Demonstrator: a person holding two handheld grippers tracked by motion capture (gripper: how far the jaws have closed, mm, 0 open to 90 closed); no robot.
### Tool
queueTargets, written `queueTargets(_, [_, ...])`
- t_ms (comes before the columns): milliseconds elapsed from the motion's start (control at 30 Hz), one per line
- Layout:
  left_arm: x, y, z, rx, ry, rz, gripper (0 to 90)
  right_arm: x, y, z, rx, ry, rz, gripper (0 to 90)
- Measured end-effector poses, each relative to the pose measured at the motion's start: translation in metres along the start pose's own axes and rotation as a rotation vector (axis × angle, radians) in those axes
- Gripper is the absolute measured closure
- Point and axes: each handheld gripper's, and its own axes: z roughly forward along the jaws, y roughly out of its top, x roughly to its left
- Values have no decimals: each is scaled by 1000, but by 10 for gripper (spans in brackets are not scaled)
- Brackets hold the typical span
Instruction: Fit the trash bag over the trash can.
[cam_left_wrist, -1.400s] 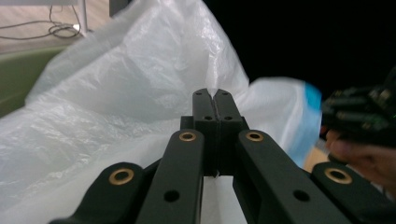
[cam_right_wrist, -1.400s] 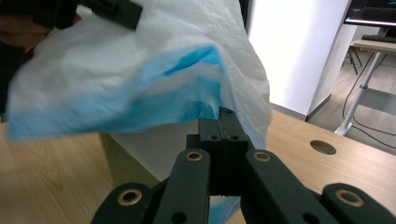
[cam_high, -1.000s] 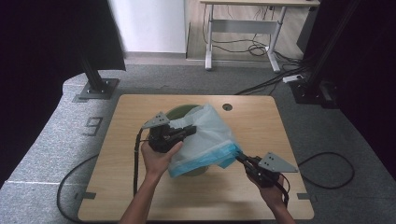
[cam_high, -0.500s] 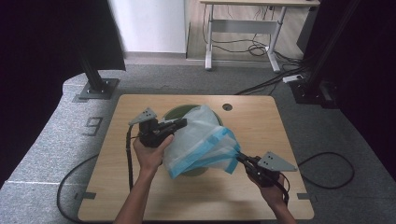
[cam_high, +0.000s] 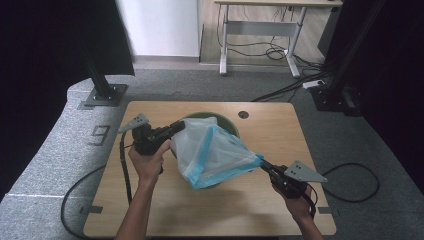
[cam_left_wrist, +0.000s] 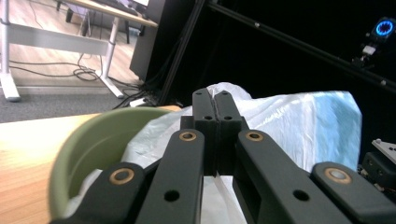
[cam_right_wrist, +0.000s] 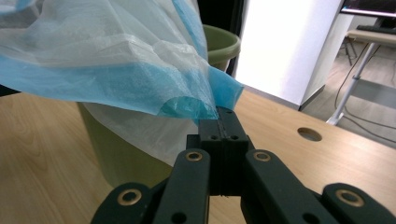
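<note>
Over the table's centre, we hold the thin white-and-blue plastic bag (cam_high: 212, 152) stretched above the round green plastic bin (cam_high: 226, 121). Our left gripper (cam_high: 177, 127) is clenched on its 10 o'clock edge, our right gripper (cam_high: 262, 164) on its 4 o'clock corner. Excess tension could tear the film or pull it from the jaws; dragging could tip the bin on the wooden table (cam_high: 275, 125).

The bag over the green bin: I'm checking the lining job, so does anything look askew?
Yes. The plastic bag is not seated around the green bin: it is stretched sideways between the left gripper and right gripper, leaving the far rim uncovered.
</note>
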Motion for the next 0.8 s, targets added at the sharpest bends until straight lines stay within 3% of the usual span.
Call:
queueTargets(167, [5,4,-12,-41,-12,-25,900,-3,8,-4,-25,-18,-8,889])
queueTargets(333, [6,4,-25,-58,4,-13,900,-3,11,-7,-40,-19,-1,889])
queueTargets(533, [13,-6,-36,-44,14,-13,900,-5,4,-10,-28,-18,13,889])
queueTargets(800, [19,-20,-50,-13,44,-2,900,1,-13,-11,8,24,27,889])
